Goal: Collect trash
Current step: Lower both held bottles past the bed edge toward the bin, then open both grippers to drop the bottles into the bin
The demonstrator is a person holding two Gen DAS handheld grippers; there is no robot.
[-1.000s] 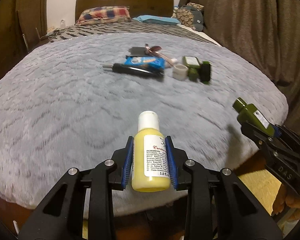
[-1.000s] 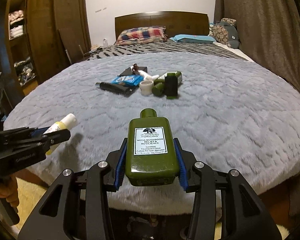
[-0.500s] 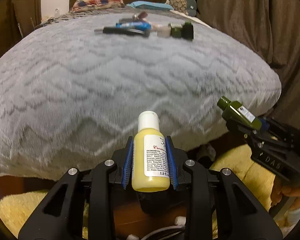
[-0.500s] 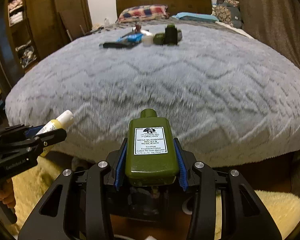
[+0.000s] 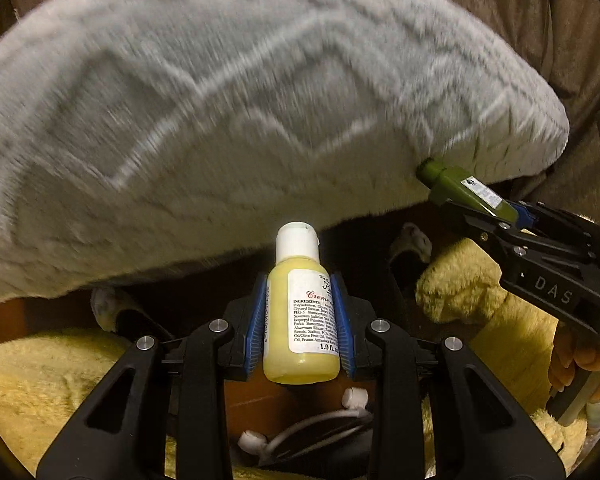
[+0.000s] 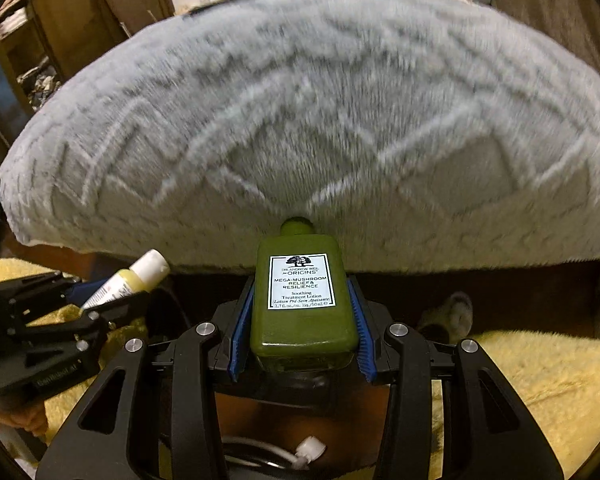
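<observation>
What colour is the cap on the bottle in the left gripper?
White, on the yellow bottle; clearest in the left wrist view.

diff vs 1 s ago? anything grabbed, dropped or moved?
Both hand-held grippers have come down off the bed top and tipped toward the floor: the views now show the grey blanket's front edge and the yellow rug below. Nothing grabbed or let go. The left hand-held gripper stays clamped on the yellow bottle, the right hand-held gripper on the green bottle.

my yellow bottle (image 5: 300,316): "INGREDIENTS", "Creme", "1.0 fl."; my green bottle (image 6: 303,300): "ORIGINS MEGA-MUSHROOM RELIEF & RESILIENCE"; my right gripper (image 5: 496,216): "DAS"
</observation>
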